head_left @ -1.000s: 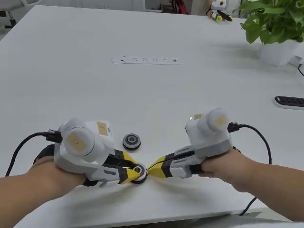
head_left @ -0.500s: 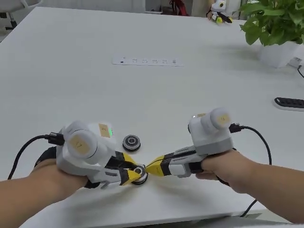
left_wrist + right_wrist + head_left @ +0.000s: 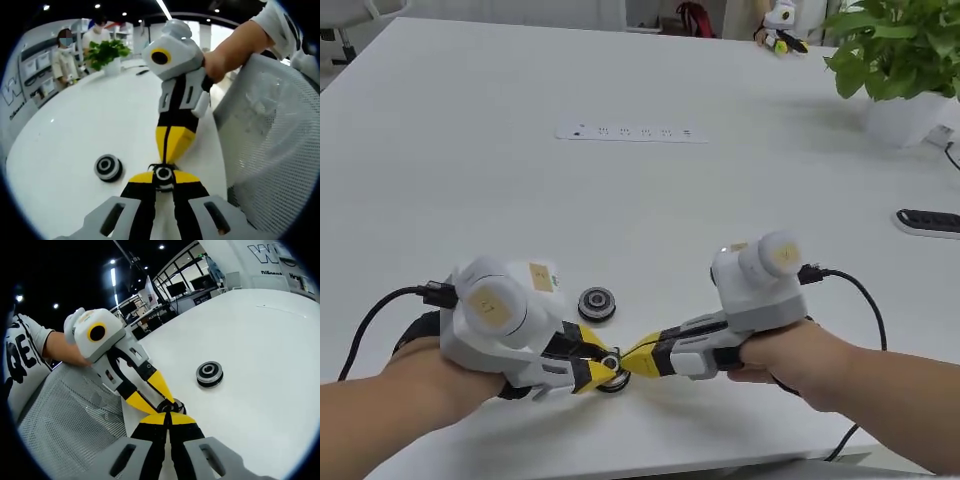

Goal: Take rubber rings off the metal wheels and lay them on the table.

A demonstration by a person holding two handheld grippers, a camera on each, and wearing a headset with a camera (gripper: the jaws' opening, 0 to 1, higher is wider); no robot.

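While my left gripper (image 3: 601,373) grips a metal wheel (image 3: 163,174) between its yellow tips near the table's (image 3: 640,200) front edge, my right gripper (image 3: 629,359) meets it tip to tip. Its jaws are pressed together at the wheel's rim, and I cannot tell what they pinch. A second wheel (image 3: 597,301) lies just beyond.

Bright, even overhead light, soft shadows, sharp head view; gripper views bulge at edges.
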